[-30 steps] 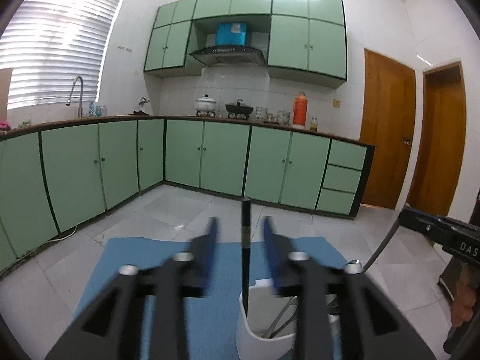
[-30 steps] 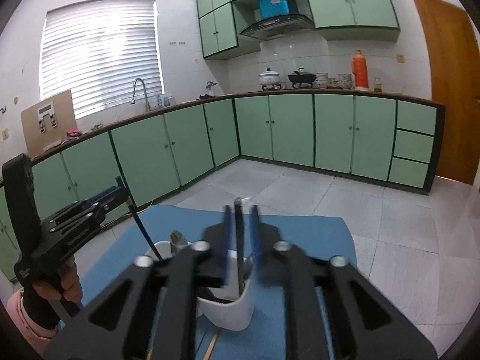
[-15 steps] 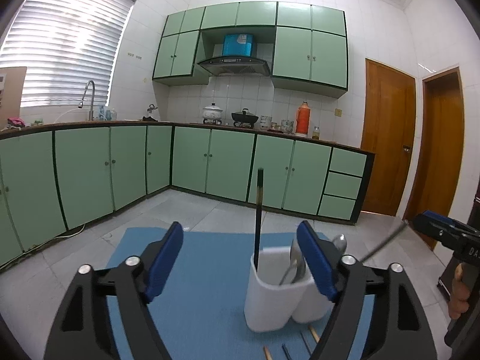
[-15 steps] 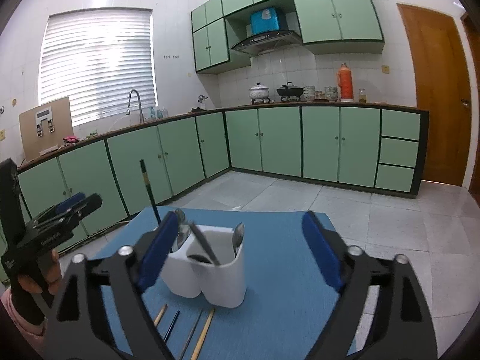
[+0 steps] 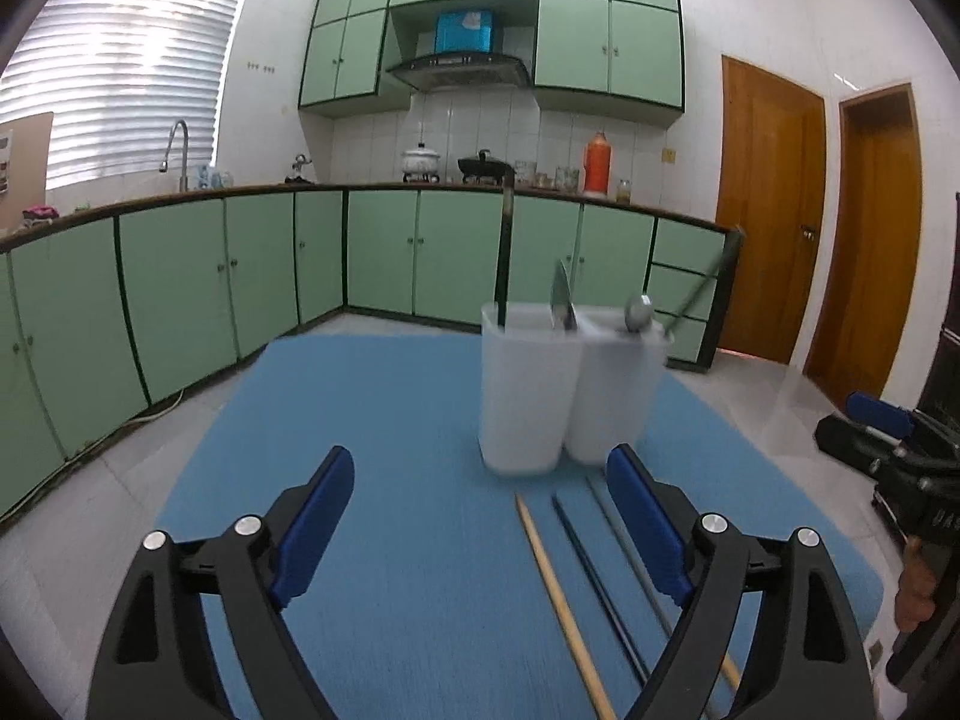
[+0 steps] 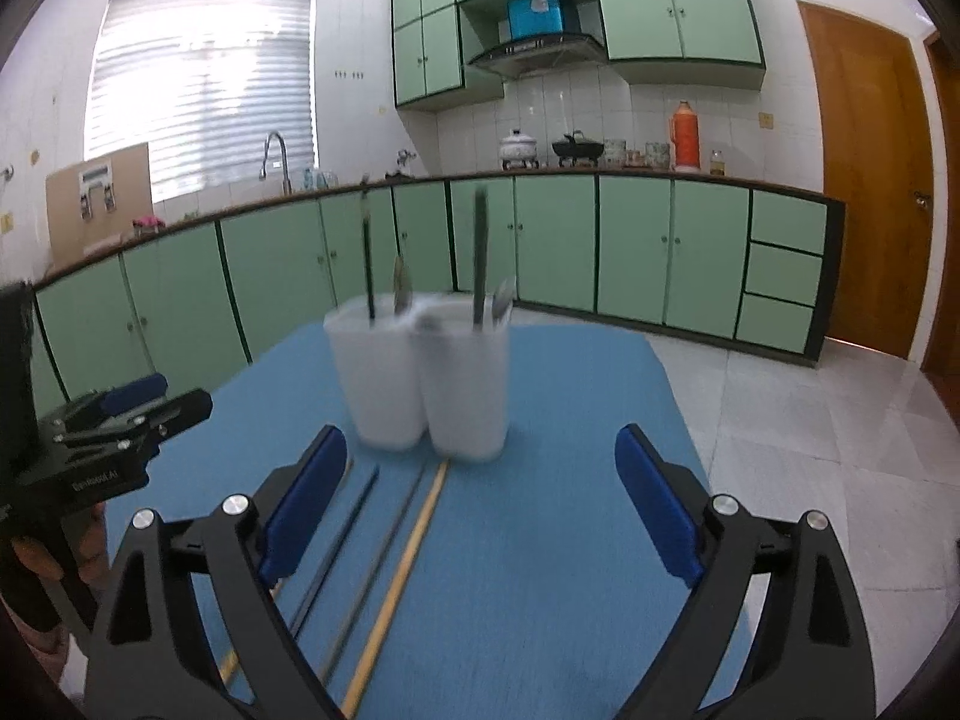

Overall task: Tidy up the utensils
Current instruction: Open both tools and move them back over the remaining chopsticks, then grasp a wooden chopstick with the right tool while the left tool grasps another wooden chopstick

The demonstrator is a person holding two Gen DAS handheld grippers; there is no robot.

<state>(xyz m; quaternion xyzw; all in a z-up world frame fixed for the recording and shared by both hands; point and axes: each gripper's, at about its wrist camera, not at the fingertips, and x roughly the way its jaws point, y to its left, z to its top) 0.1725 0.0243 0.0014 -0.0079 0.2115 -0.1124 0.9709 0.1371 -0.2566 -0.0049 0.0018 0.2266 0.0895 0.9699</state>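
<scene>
With both our left gripper (image 5: 480, 528) and right gripper (image 6: 480, 504) opening empty, some utensils stand in the white holder (image 5: 570, 396) while chopsticks (image 5: 564, 600) lie near us on the blue mat (image 5: 390, 420).

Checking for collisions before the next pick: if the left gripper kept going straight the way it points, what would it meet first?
Probably the blue mat, just left of the white holder. The left gripper, jaws opening and empty, points slightly downward; the loose chopsticks lie right of its centre line. Depth is unclear.

My left camera looks low across the blue mat (image 5: 390, 420); my right one likewise, both sharing the white holder (image 5: 564, 396) mid-frame.
</scene>
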